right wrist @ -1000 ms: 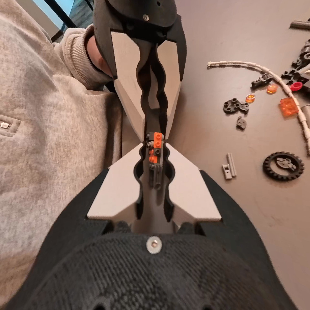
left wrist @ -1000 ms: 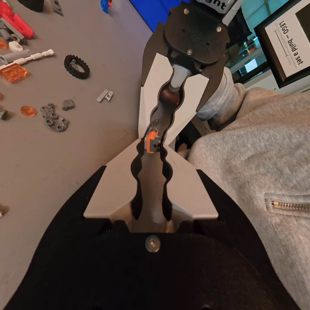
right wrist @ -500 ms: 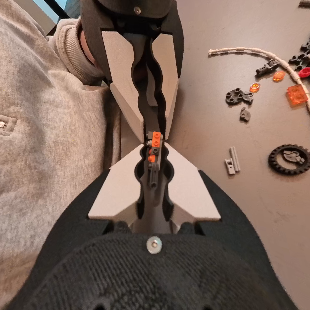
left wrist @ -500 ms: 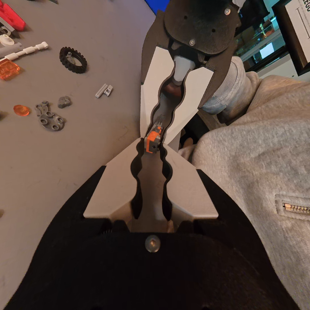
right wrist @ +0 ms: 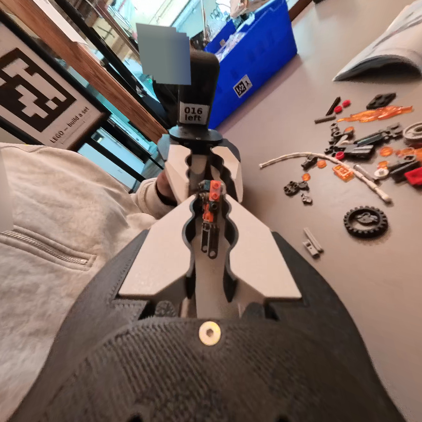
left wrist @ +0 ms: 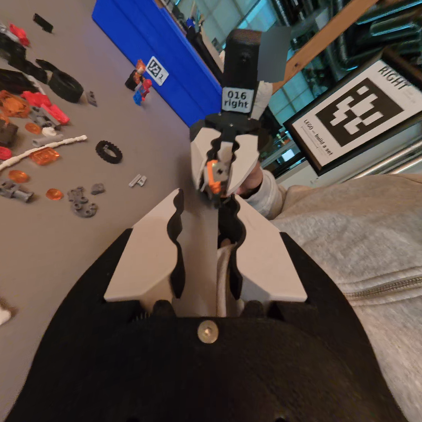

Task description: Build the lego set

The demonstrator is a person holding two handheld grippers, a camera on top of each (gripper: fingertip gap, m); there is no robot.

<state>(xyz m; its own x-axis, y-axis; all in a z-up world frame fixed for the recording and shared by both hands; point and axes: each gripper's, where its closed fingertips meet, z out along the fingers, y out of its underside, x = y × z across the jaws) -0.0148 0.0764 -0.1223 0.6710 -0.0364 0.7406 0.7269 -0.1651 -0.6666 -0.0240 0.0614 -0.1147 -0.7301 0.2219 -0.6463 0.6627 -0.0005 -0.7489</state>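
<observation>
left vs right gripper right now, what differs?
The left gripper has its fingers spread; the right gripper has them closed. The left gripper holds nothing; the right gripper clamps the orange-grey lego assembly. Both have white fingers and face each other tip to tip.

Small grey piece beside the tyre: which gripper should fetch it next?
Left. The left gripper is open and empty, and the small grey piece lies on the table just ahead to its left. The right gripper is shut on the orange-and-grey assembly, so it should probably just hold that.
</observation>
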